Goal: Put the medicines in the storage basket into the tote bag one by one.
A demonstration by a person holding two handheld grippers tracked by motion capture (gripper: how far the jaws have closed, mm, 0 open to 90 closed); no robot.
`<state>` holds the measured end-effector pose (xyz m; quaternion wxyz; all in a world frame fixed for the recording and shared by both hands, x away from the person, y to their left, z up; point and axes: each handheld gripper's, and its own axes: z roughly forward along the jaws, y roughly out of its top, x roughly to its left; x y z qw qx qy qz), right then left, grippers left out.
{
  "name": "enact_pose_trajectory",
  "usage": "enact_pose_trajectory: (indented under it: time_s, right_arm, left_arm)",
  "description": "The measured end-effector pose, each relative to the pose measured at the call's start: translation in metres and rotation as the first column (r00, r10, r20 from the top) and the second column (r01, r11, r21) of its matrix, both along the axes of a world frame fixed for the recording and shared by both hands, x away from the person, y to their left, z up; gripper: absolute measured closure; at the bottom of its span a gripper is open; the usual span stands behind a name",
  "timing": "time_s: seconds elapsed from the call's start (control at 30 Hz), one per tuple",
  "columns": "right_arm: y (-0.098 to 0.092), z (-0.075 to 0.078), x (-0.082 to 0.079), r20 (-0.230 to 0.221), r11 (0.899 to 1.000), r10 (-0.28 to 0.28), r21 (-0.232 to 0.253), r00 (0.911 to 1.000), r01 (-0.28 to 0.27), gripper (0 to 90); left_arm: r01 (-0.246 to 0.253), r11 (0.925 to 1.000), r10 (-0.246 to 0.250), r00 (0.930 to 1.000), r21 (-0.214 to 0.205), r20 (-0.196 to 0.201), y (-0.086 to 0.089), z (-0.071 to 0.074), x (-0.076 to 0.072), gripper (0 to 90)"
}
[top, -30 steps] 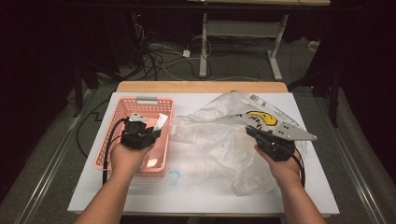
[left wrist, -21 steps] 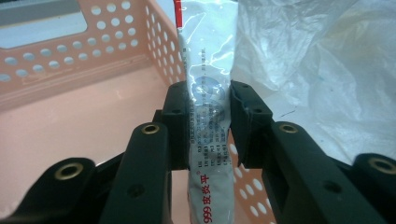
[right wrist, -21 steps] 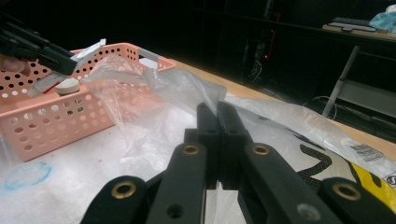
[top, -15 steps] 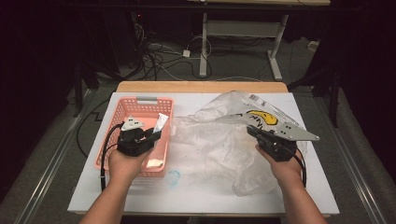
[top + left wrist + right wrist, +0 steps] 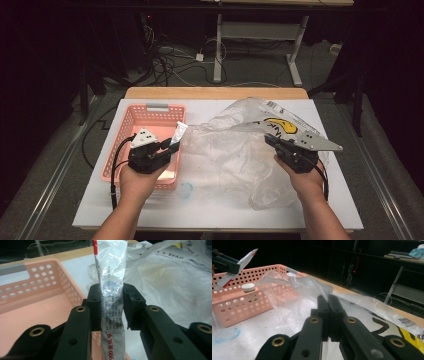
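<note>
- Gripping mid-length, left gripper [image 5: 111,303] held a sachet [image 5: 111,287] beside the basket [image 5: 131,131]: light, floppy, slick.
- Right gripper [image 5: 328,305], across from the basket, was clamped on the bag [image 5: 294,290]: thin, tearable.

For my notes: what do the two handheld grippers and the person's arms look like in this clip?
Both are black plastic, each with two long black jaws studded with brass-coloured rivets. The left gripper carries a pale grey three-cornered plate with dark dots; the right gripper has a larger grey plate. A black cable trails from each. The forearms are bare, no sleeves showing.
</note>
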<state>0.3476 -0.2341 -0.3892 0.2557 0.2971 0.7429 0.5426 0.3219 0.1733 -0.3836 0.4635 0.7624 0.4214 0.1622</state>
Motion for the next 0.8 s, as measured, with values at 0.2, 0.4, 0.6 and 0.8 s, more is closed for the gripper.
enact_pose_trajectory:
  time_s: [0.2,0.4,0.6,0.8]
  right_arm:
    - [0.0,0.0,0.0,0.002,1.0,-0.001,0.001,1.0,0.001,90.0]
    - [-0.001,0.001,0.0,0.005,1.0,0.0,0.001,1.0,0.0,90.0]
    - [-0.001,0.001,-0.001,0.005,1.0,-0.001,0.005,1.0,0.001,90.0]
    - [-0.001,0.001,-0.001,0.006,1.0,0.0,0.005,1.0,0.0,90.0]
  left_arm:
    - [0.053,0.9986,-0.053,0.9985,-0.001,0.01,-0.018,-0.001,-0.008,68.4]
    - [0.094,0.9955,-0.094,0.9955,0.002,0.004,-0.035,-0.005,-0.01,68.4]
    - [0.123,0.9924,-0.123,0.9924,0.001,-0.009,-0.048,-0.011,-0.01,68.4]
    - [0.149,0.9888,-0.149,0.9886,-0.004,-0.019,-0.062,-0.016,-0.009,68.4]
